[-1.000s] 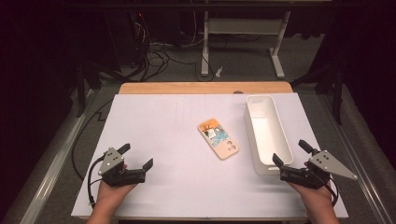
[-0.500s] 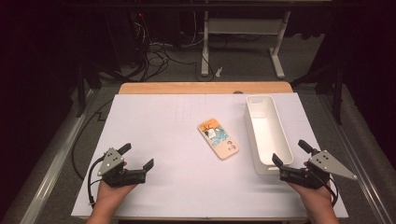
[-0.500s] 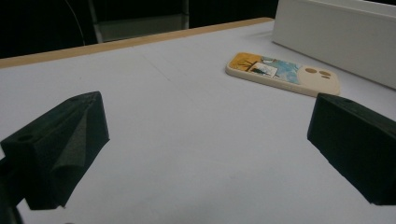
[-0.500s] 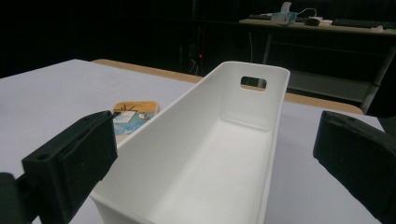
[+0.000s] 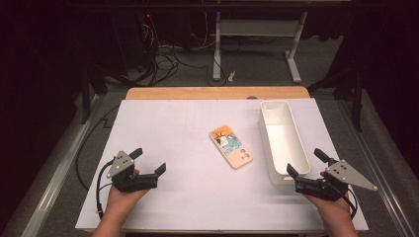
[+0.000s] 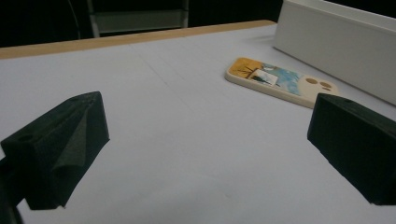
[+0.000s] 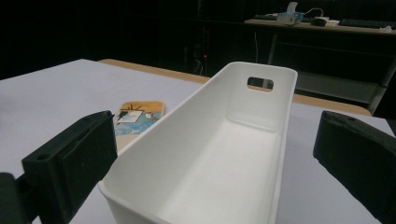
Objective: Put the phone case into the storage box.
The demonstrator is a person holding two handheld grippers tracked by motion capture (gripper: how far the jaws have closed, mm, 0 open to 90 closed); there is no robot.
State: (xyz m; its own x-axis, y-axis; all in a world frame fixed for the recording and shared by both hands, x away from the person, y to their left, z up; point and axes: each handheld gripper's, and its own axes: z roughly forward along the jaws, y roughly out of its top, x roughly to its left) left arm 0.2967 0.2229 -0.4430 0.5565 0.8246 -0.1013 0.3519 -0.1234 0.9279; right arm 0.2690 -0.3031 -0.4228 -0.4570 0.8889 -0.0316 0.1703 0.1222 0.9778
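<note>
White sheeting covers the table [image 5: 163, 123], and on it lies the phone case [image 5: 230, 146], flat, its printed back up, near the middle and just left of the bin [image 5: 279, 140], with a narrow strip of table between the two. The bin is long, white and empty inside, as the right gripper view shows down to its floor. Both claws are released and hold nothing. The left gripper [image 5: 149, 161] sits low at the near left corner, jaws spread wide, well apart from the case; in its own view the case [image 6: 281, 81] lies ahead between the jaws, the bin wall [image 6: 341, 44] behind it. The right gripper [image 5: 306, 162] rests at the near right, jaws wide, just beside the bin's near end; its view looks straight along the bin [image 7: 219, 163], with the case [image 7: 137, 117] peeking out at the bin's left. Judging by the layout, the work is likely to put the case into the bin, and none of it is done: the case is untouched, no claw is over it, and reach, grasp, lift and drop all remain.
</note>
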